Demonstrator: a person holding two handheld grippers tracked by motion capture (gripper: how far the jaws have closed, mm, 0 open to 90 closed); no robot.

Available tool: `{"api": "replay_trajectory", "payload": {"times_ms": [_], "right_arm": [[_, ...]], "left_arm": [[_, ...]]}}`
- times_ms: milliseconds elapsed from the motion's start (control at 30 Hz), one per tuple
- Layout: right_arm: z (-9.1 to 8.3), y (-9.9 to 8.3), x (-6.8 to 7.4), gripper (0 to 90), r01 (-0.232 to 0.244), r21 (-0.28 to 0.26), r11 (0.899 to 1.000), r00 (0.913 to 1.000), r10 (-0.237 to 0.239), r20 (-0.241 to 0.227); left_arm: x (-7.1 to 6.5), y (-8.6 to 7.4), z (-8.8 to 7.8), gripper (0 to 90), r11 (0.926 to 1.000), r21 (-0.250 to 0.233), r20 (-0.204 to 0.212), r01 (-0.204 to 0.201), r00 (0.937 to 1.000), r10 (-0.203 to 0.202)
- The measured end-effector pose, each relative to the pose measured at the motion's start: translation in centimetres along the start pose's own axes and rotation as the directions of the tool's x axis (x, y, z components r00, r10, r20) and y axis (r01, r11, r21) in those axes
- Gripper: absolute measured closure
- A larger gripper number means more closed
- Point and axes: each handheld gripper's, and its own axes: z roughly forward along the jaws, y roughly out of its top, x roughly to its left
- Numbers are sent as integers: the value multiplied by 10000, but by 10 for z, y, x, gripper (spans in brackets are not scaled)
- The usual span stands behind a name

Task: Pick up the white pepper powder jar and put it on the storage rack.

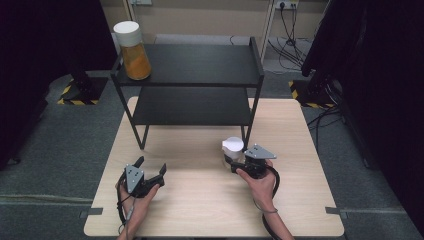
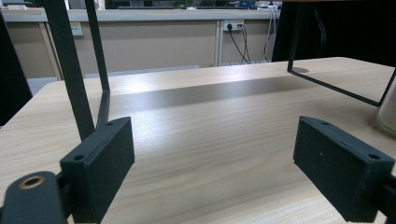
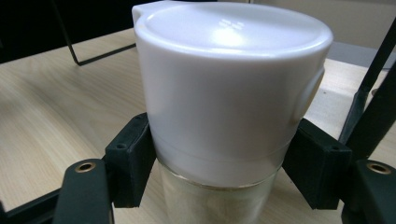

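A glass jar with a white lid [image 1: 233, 146] stands on the wooden table [image 1: 200, 200] just in front of the black shelf's right front leg. My right gripper [image 1: 234, 161] is shut on the jar; in the right gripper view both black pads [image 3: 133, 158] press the jar [image 3: 229, 88] just below the lid's rim. My left gripper [image 1: 150, 167] rests on the table at the front left, open, with nothing between its fingers [image 2: 100, 170]. A second jar [image 1: 132, 50] with a white lid and orange contents stands on the shelf's top left corner.
The black two-tier metal shelf [image 1: 195, 85] occupies the back half of the table; its thin legs [image 2: 70, 70] stand close ahead of the left gripper. The edge of a glass jar [image 2: 387, 112] shows at the right of the left gripper view. Cables lie on the floor behind.
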Motion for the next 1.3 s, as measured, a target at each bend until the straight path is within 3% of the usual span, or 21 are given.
{"api": "replay_trajectory", "payload": {"times_ms": [333, 767, 1300], "right_arm": [[-25, 4, 9, 308, 57, -801, 9968, 10000, -62, -57], [-52, 29, 19, 308, 383, -1803, 9829, 9993, -380, 49], [-64, 57, 24, 308, 533, -2364, 9702, 9985, -492, 233]], "left_arm": [[0, 0, 0, 119, 10000, -8, -17, 6, 10000, -6], [0, 0, 0, 119, 10000, 0, -37, 24, 10000, -24], [0, 0, 1, 119, 10000, -4, -54, 57, 10000, -57]]}}
